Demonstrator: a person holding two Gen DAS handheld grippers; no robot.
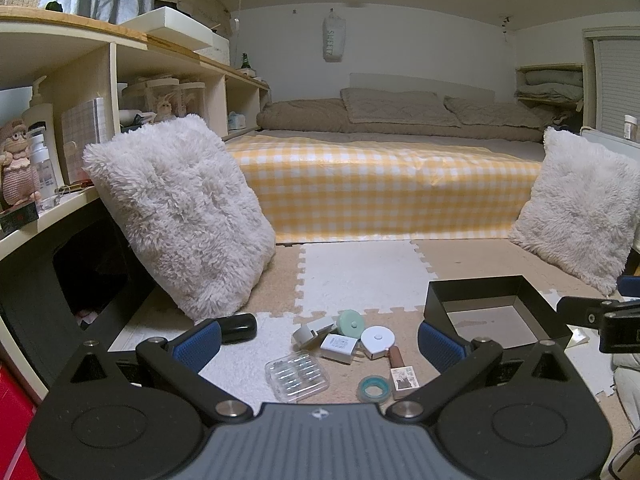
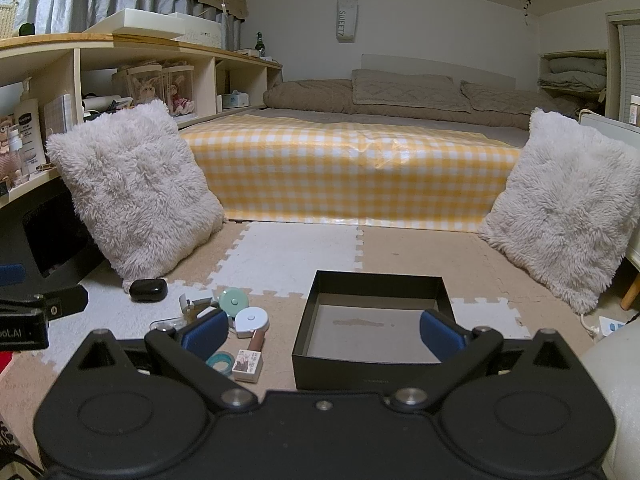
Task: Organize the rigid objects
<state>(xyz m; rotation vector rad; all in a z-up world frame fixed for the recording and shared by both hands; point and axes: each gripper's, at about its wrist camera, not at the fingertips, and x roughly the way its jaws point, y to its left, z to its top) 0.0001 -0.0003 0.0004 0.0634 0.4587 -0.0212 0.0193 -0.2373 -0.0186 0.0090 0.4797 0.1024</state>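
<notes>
A heap of small rigid objects lies on the foam floor mat: a clear plastic case, a white charger, a white round tape measure, a mint round tin, a teal tape roll, a small printed box and a black case. An empty black box stands to their right. My left gripper is open above the heap. My right gripper is open in front of the black box, empty.
Two fluffy white cushions lean at left and right. A bed with a yellow checked cover lies behind. Shelving with bottles and dolls runs along the left wall.
</notes>
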